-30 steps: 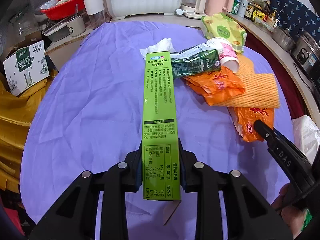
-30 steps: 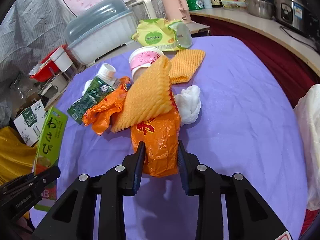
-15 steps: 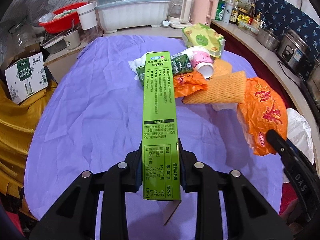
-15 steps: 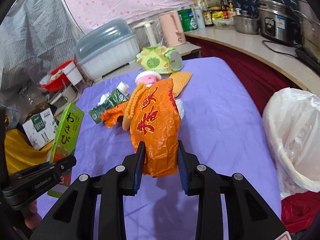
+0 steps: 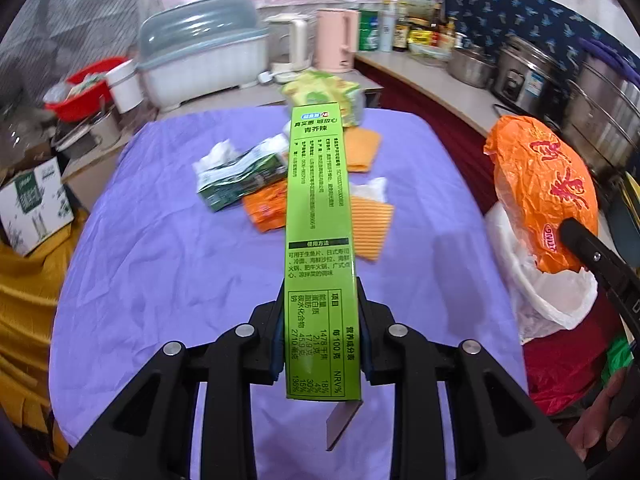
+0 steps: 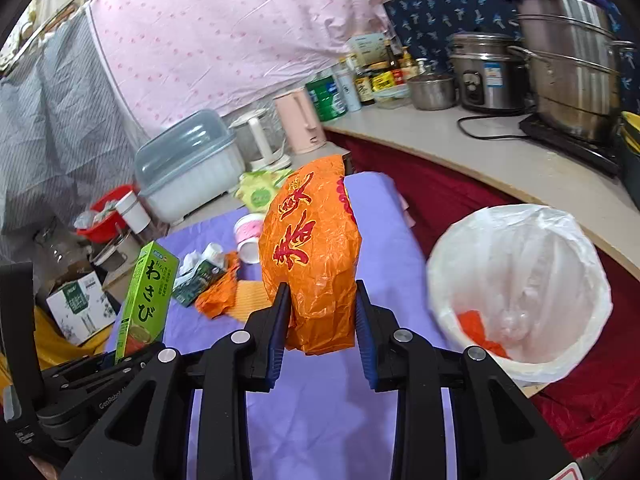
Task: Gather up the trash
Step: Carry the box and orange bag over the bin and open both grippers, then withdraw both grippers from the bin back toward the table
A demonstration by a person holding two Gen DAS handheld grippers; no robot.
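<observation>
A purple cloth (image 5: pixel 168 264) is covering the table below me, and a counter (image 6: pixel 492 148) crowded with steel pots (image 6: pixel 568 80) is curving round its far side beneath a pink dotted sheet (image 6: pixel 224 40). A white-lined bin (image 6: pixel 520 288) is standing just beside the table edge. My right gripper (image 6: pixel 322 316) is clenching an orange plastic bag (image 6: pixel 316 248), lifted clear of the cloth. My left gripper (image 5: pixel 320 334) is grasping a long green wasabi box (image 5: pixel 318 216). A green carton (image 5: pixel 244 178), orange wrappers and tissue are lying mid-table.
</observation>
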